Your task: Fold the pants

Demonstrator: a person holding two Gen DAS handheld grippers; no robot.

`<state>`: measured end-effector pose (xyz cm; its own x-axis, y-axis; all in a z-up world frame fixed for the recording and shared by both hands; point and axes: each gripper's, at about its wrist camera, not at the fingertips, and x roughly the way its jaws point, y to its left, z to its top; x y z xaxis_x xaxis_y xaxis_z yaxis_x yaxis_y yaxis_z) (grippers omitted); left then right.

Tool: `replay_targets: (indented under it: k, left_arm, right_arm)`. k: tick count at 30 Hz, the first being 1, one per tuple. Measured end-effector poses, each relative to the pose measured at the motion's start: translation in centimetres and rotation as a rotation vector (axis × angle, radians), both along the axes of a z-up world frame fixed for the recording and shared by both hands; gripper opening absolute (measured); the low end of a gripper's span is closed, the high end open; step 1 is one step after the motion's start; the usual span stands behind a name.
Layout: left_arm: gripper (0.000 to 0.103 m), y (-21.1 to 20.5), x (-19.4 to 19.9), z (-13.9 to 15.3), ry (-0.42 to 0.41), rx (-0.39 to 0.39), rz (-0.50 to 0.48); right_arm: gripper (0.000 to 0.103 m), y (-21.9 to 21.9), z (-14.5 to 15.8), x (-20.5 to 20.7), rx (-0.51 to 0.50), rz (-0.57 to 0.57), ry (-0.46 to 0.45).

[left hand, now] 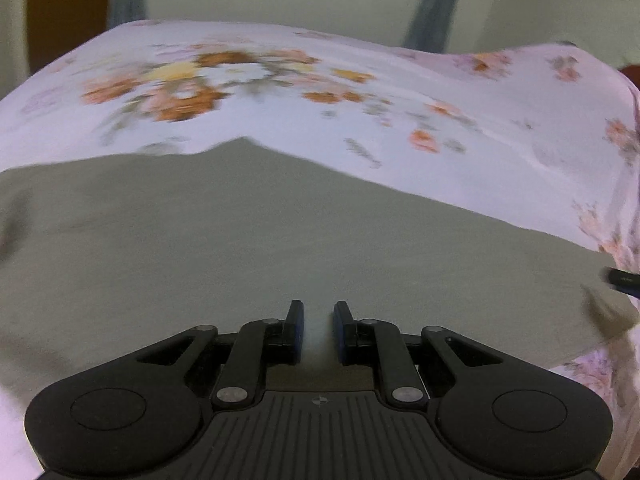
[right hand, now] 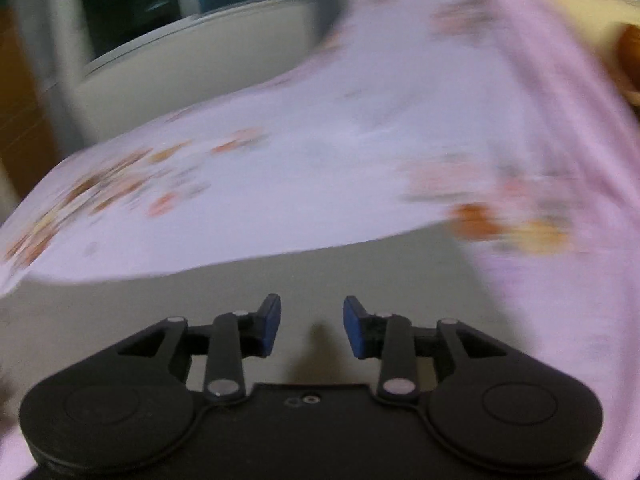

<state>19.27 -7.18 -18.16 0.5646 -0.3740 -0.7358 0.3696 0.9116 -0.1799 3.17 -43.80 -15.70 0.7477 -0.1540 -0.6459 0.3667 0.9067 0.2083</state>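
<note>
Left gripper (left hand: 319,332) fingers nearly together, nothing between; right gripper (right hand: 312,330) fingers apart, empty; both over grey-green pants (left hand: 248,248), cut off at frame edges, spread on blurred floral sheet (left hand: 400,92); background smeared, unreadable.

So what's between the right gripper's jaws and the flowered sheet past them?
Only bare grey-green pants fabric; nothing else lies on that stretch before the floral sheet, as the right wrist view shows. The right gripper holds nothing, jaws apart.
</note>
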Motion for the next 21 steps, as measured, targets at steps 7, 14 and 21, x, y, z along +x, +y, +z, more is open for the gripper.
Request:
replay_targets:
  k: [7,14,21]
  left_arm:
    - [0.014,-6.4,3.9,-1.7,-0.023,0.072,-0.060]
    - [0.014,-6.4,7.4,-3.0,-0.028,0.048,-0.024]
    - [0.014,-6.2,5.7,-3.1,-0.082,0.088,-0.037]
  right_arm:
    - [0.037,9.8,-1.3,9.7,-0.063,0.266,0.036]
    - [0.035,8.5,-3.7,12.5,-0.098,0.219,0.063]
    - [0.037,8.5,-3.9,11.7,-0.134,0.224,0.070]
